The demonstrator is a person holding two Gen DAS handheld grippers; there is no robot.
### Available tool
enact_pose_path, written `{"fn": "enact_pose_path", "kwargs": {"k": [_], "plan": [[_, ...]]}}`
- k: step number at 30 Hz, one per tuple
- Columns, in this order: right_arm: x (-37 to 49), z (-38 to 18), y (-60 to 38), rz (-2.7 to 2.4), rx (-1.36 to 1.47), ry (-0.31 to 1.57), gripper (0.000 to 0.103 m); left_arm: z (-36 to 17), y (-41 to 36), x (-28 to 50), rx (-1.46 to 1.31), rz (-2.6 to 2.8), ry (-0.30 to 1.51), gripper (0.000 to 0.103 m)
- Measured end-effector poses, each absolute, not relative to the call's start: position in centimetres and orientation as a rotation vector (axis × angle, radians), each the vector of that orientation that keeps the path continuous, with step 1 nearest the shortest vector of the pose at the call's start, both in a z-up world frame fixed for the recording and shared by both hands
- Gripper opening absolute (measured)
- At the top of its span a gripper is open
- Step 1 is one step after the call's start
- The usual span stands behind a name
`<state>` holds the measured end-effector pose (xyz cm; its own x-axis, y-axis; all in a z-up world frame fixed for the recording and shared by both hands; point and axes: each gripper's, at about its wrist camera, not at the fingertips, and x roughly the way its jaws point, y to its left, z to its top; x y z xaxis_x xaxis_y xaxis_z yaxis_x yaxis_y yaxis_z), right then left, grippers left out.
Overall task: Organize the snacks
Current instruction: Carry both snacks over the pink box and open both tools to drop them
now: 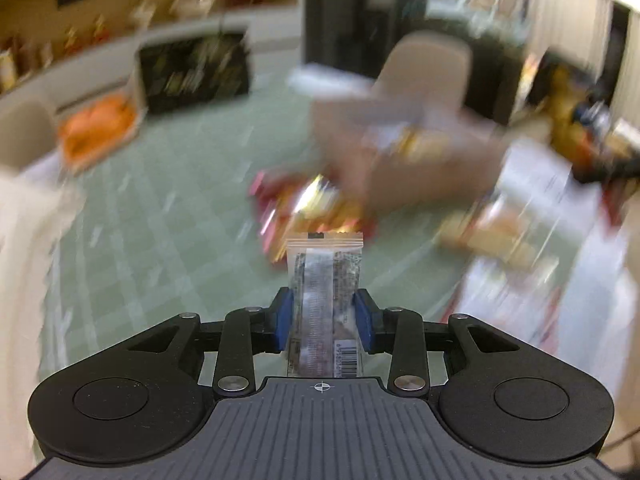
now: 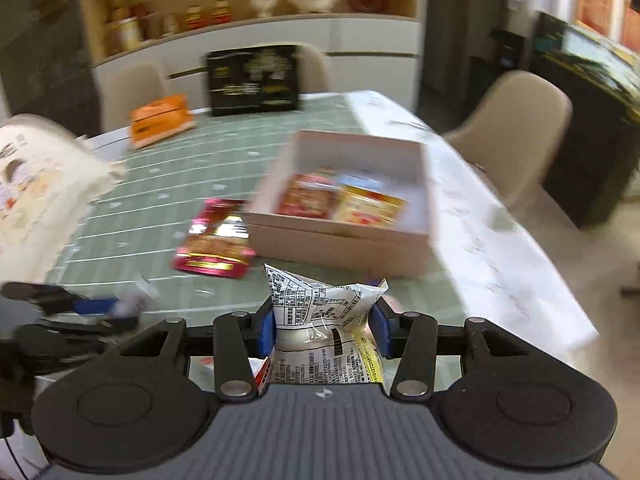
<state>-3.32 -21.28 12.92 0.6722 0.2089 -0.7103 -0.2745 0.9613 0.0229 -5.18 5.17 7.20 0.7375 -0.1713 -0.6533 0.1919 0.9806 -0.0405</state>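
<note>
My left gripper [image 1: 323, 312] is shut on a narrow clear snack packet [image 1: 325, 280] with a barcode, held above the green mat. It also shows at the left edge of the right wrist view [image 2: 100, 306]. My right gripper [image 2: 323, 326] is shut on a white crinkled snack bag [image 2: 326, 320] with printed text, just short of the cardboard box [image 2: 340, 240]. The box holds a red packet [image 2: 306, 200] and a yellow packet [image 2: 370, 206]. A red-and-gold snack pack [image 2: 214, 244] lies on the mat left of the box; it shows blurred in the left wrist view [image 1: 308, 208].
An orange pack [image 2: 160, 120] and a black box [image 2: 253, 80] sit at the far side of the table [image 2: 480, 220]. A cream cloth bag [image 2: 36, 184] is at the left. Beige chairs [image 2: 516, 128] stand around. The left wrist view is heavily motion-blurred.
</note>
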Motion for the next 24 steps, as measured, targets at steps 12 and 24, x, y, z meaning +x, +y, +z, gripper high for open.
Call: {"fn": "enact_pose_path", "kwargs": {"k": [12, 24], "plan": [[1.5, 14.2, -25.5, 0.222, -0.018, 0.747, 0.046, 12.5, 1.5, 12.4, -0.321, -0.298, 0.652, 0.044], [16.8, 13.8, -19.8, 0.288, 0.077, 0.810, 0.075, 8.0, 8.6, 7.1, -0.290, -0.059, 0.846, 0.044]]}}
